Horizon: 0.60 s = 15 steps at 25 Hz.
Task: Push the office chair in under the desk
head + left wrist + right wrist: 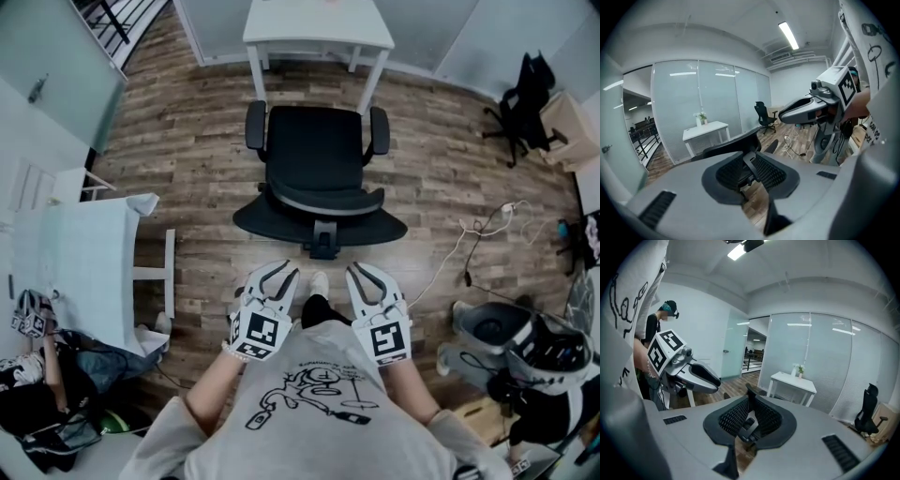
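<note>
Your left gripper [279,274] has its jaws a little apart. Your right gripper [364,272] is squeezed closed. Both hold nothing. The office chair [316,159] stands just ahead of them, its back toward you. A white cable [483,230] lies right of the chair. Past the chair stands the white desk [319,23].

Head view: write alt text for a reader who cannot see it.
A black office chair stands in front of a white desk on a wood floor, its back toward the person. The left tongs and right tongs point at it without touching.
</note>
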Motion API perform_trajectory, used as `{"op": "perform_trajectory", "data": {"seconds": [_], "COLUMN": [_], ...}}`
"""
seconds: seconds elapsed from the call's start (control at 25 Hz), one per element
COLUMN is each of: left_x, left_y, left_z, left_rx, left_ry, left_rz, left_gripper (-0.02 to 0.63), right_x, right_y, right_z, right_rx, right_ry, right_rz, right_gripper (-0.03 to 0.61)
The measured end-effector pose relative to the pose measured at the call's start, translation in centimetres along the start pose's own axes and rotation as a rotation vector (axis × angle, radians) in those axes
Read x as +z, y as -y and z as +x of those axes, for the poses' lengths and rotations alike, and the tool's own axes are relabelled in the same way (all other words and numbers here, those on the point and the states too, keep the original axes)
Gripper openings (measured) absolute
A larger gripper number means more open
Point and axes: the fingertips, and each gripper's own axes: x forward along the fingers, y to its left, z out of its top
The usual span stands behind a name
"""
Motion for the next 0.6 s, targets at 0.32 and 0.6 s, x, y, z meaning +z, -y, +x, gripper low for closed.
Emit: {"op": "perform_trajectory", "data": {"seconds": [0.32, 0.6], "left_x": [-4.0, -9.2], "left_y": [-2.2, -3.4], "left_z": [4.9, 8.8], "left_rx": [-0.003, -0.036], "left_ry": [-0.151, -0.339], "left_rz": [0.166, 0.367], "left_gripper": [0.102, 0.149], "right_x": [-6.1, -11.0], "right_y": [2.1, 3.3], "right_z": [3.8, 6.6], "right_rx": [0.036, 0.118], "right_ry": [-0.161, -0.306], "right_rz": [-0.078, -0.229], "right_gripper": [0.119, 0.153]}}
